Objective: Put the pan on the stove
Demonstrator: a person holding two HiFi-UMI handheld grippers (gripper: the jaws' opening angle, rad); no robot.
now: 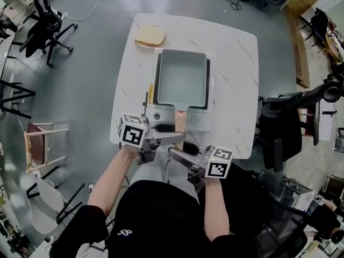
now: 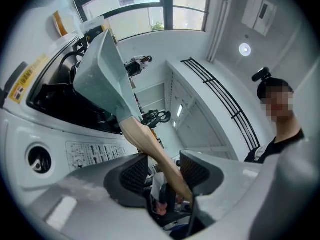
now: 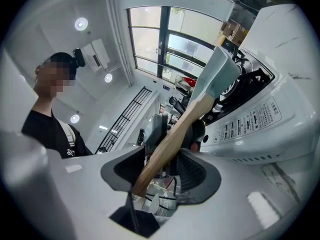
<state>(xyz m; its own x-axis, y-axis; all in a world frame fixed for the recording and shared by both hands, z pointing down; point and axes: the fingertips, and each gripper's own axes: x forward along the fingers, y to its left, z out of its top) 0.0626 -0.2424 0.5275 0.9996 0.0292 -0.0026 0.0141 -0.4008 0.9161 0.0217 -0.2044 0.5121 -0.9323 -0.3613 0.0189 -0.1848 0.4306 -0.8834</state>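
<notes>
On white stove (image 1: 163, 116), grey pan (image 1: 181, 77), yellow sticker (image 2: 21, 83), front label (image 2: 92, 151) print unreadable.

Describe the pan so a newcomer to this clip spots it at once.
On the white table, find the white portable gas stove near its front edge. The pale grey rectangular pan sits on it, wooden handle toward the person. Unlike the flat tan bread slice at the far corner, it is deep-walled.

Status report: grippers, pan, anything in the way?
Both open: left gripper and right gripper flank the wooden handle, its end between their jaws, unclamped. Pan sits over the gas stove, apparently seated. Nothing blocking; bread slice at far corner of table.
</notes>
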